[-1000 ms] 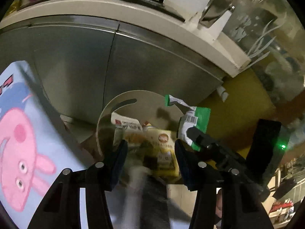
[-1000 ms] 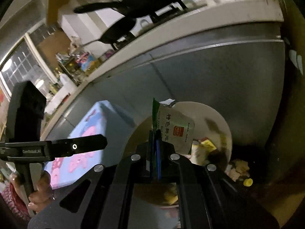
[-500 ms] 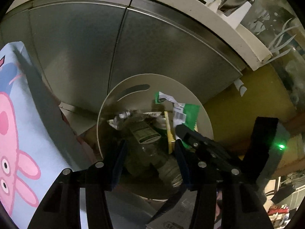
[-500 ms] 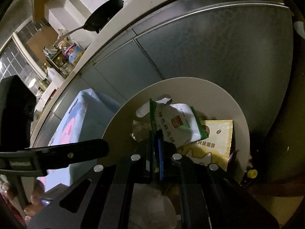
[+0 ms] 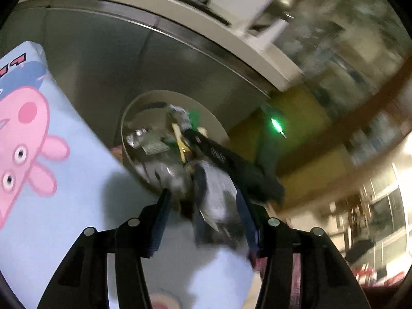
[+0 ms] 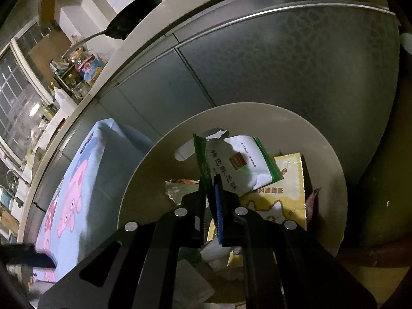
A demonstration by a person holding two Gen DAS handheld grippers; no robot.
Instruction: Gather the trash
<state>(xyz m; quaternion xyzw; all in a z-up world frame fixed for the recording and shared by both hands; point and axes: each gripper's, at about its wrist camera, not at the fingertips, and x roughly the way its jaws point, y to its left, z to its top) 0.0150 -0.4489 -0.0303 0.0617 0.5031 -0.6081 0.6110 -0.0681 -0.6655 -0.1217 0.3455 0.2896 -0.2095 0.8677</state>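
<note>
The green and white wrapper (image 6: pixel 239 164) hangs over the open bin (image 6: pixel 332 180), its left edge between the nearly closed jaws of the right gripper (image 6: pixel 211 200). Those jaws have just been easing apart, yet the wrapper looks pinched and not yet dropped. Under it in the bin lie a yellow packet (image 6: pixel 285 193) and other scraps.

The left gripper (image 5: pixel 203 206) is spread about halfway at the near rim of the bin; something grey and blurred sits between its jaws, and I cannot tell whether the pads press on it or what it is.

The likely trouble: the wrapper is light and stiff, so as the jaws open it could cling to a pad, or slide off the heaped rubbish and over the rim. The two grippers are close together over the same opening and could knock each other.

A pale blue cartoon-pig box (image 6: pixel 77 180) stands just left of the bin, crowding that side. Grey cabinet doors (image 6: pixel 257 59) rise behind, under a counter.
</note>
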